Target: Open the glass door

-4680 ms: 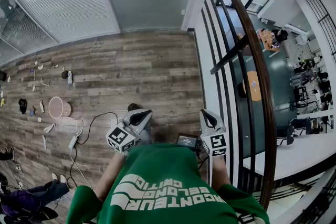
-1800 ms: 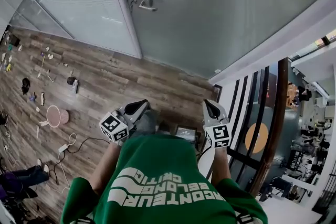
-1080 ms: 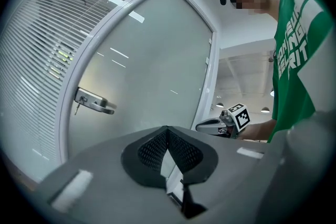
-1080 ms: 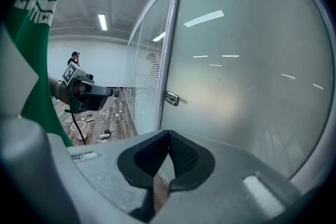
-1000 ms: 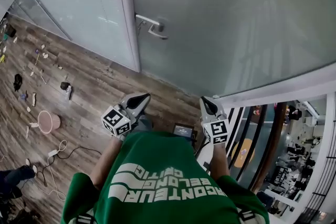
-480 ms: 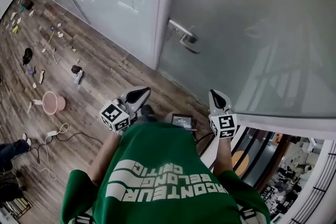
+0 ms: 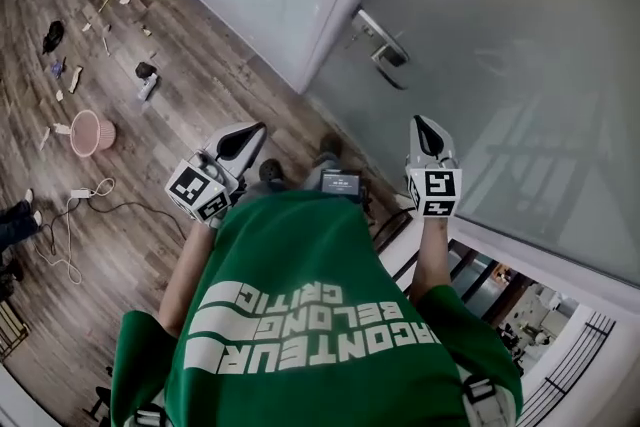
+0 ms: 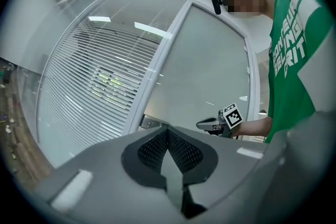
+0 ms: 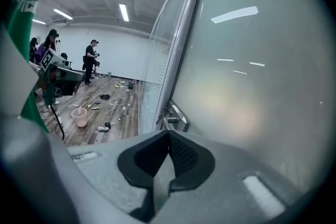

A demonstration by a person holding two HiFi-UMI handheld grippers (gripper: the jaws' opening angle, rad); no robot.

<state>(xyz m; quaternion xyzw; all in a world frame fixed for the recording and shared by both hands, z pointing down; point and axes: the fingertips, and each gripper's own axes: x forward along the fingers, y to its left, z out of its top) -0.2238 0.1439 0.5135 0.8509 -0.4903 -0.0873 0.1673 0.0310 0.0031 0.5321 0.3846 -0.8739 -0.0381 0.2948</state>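
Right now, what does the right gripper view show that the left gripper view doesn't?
Right gripper view only: a pink basket on the floor and people standing at the far wall.

Left gripper view only: slatted blinds across the left panel, and the right gripper seen from outside, marker cube showing.

Both: the frosted glass door, its metal handle, and that view's own jaws shut with nothing between them.

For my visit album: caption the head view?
Green-shirted person faces the glass door, left gripper and right gripper shut, handle untouched.
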